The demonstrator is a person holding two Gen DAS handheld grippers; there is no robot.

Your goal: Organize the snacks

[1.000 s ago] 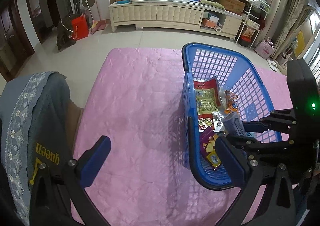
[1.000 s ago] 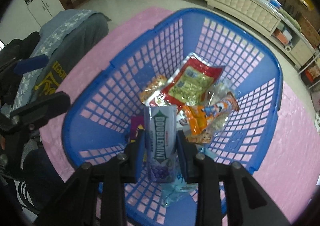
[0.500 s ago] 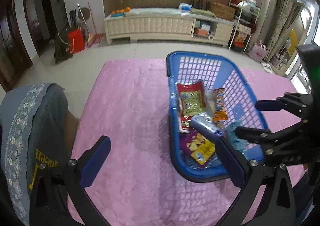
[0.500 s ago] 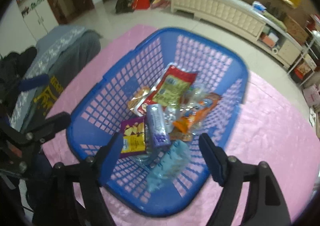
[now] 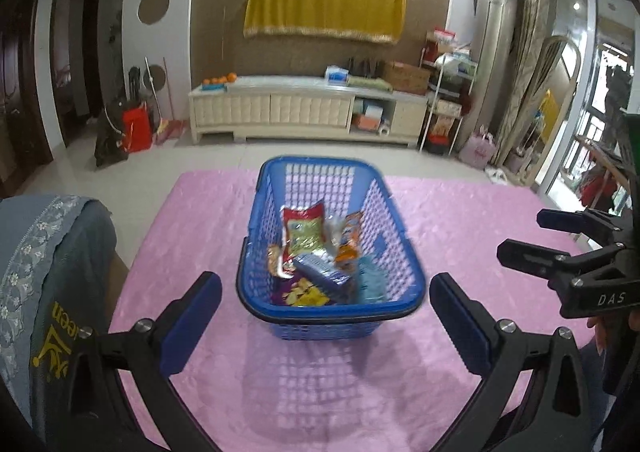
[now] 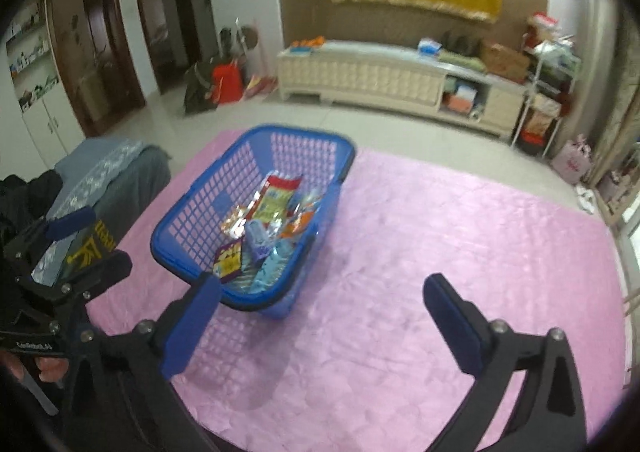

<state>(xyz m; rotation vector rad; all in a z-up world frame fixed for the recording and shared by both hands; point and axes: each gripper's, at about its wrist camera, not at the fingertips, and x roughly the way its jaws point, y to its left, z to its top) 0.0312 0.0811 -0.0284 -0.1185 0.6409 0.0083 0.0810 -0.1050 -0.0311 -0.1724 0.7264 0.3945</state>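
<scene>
A blue plastic basket (image 5: 256, 252) stands on the pink cloth (image 5: 192, 236) and holds several snack packs, with a purple gum pack (image 5: 320, 270) lying on top. It also shows in the right wrist view (image 6: 188, 208), with the gum pack (image 6: 258, 240) inside. My left gripper (image 5: 326, 316) is open and empty, just in front of the basket. My right gripper (image 6: 320, 316) is open and empty, back from the basket and to its right; it also shows in the left wrist view (image 5: 520, 238).
A grey-blue embroidered cover (image 5: 44, 276) lies over something at the left edge of the cloth. A cream cabinet (image 5: 304, 112) stands along the far wall, with a shelf rack (image 5: 448, 100) and bags to its right.
My right gripper opened and dropped the gum pack into the basket. Both grippers have drawn back and up from the basket, which now looks smaller.
</scene>
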